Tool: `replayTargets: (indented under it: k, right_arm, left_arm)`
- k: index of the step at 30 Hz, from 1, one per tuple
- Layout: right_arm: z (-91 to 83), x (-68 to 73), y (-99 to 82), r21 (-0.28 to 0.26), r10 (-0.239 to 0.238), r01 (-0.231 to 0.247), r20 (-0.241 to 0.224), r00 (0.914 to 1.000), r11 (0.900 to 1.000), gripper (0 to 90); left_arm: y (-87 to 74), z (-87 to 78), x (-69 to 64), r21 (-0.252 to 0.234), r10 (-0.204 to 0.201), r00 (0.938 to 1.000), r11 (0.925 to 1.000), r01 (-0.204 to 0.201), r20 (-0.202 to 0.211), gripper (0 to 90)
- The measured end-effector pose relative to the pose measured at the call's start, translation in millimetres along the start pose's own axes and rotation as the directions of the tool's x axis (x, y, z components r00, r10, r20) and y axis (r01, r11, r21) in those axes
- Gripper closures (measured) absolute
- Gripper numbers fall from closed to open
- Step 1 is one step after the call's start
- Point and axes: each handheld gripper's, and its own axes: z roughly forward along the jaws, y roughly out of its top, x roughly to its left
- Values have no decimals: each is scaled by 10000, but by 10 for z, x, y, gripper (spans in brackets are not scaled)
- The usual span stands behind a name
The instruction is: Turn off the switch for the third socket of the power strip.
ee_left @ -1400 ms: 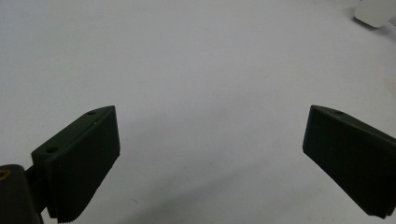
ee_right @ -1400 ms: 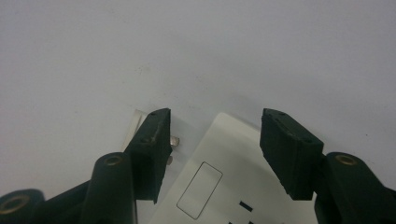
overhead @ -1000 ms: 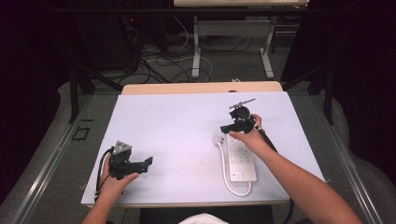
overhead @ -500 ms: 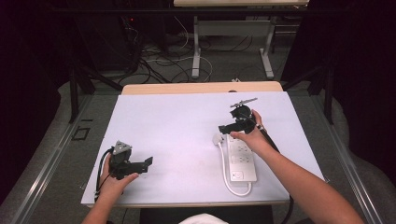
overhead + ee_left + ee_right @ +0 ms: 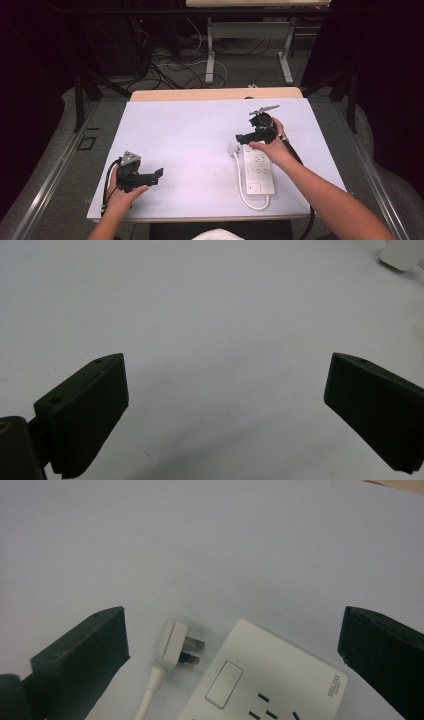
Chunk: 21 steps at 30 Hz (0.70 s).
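Observation:
A white power strip [image 5: 259, 170] lies on the white table top at the right, its white cable looping round its near end to a white plug [image 5: 232, 148] beside its far left corner. My right gripper [image 5: 248, 137] hovers open over the strip's far end. In the right gripper view the plug [image 5: 172, 643] with its bare pins and the strip's end [image 5: 265, 685] lie between the wide-apart jaws, touched by neither. My left gripper [image 5: 159, 175] rests open at the table's near left, over bare surface [image 5: 225, 340], with a white plug corner [image 5: 402, 254] far off.
The white table sheet [image 5: 190, 135] has a wooden strip [image 5: 215, 94] along its far edge. Beyond it stand desk legs [image 5: 210, 55] and loose cables [image 5: 165, 65] on the floor. Metal rails [image 5: 50, 175] run along both sides of the table.
The right gripper has shifted slightly toward the near left, closer over the power strip's far end. The left gripper has stayed put.

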Motion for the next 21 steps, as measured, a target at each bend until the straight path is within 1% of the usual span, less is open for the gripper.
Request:
replayTargets:
  k: [1,2,3,4,5,6,7,8,11,14,16,17,19,21]
  right_arm:
    - [-15,3,-3,3,64,-64,4,10000,10000,0]
    - [-28,-9,-7,-72,-69,69,30,10000,10000,0]
    - [-52,-2,-7,-90,86,-86,-22,10000,9999,0]
    - [-70,-14,-10,-121,-52,52,10,10000,9999,0]
    - [-85,-16,-11,-161,-36,35,-11,10000,9999,0]
    - [-110,-10,-15,-86,109,-109,-12,9999,9999,0]
    - [-115,-23,-18,-189,-19,18,-29,10000,9998,0]
    - [-136,-16,-23,-131,119,-119,-51,9999,9998,0]
    - [-188,-28,-43,-194,37,-37,-23,10000,9998,0]
    - [-251,-34,-75,-238,64,-66,-71,10000,9997,0]
    - [-287,-46,-93,-328,-59,58,-53,10000,9994,0]
    - [-318,-44,-108,-324,3,-4,-30,10000,9995,0]
    - [-363,-54,-129,-415,-21,20,-24,10000,9991,0]
    - [-406,-65,-152,-514,-79,78,-24,10000,9987,0]
  left_arm:
    - [3,-6,3,77,26,10000,10000,-26,26,40]
    - [2,-5,1,76,13,10000,10000,-14,28,40]
    - [2,-4,1,76,12,10000,10000,-12,24,40]
    - [2,-4,0,71,18,10000,10000,-18,24,40]
    - [3,-4,0,68,21,10000,10000,-21,28,40]
    - [3,-4,0,68,22,10000,10000,-22,27,40]
    - [3,-4,-1,68,23,10000,10000,-23,27,40]
    - [4,-6,0,98,50,10000,9999,-50,26,40]
    - [3,-5,0,107,34,10000,9999,-34,25,40]
    - [3,-5,0,109,22,10000,9999,-22,29,40]
    - [4,-4,0,120,34,10000,9999,-35,30,40]
    - [4,-4,0,122,47,10000,9999,-47,32,40]
    - [0,6,-9,-9,3,10000,10000,-3,-14,40]
    - [1,5,-9,-6,26,10000,10000,-26,-24,40]
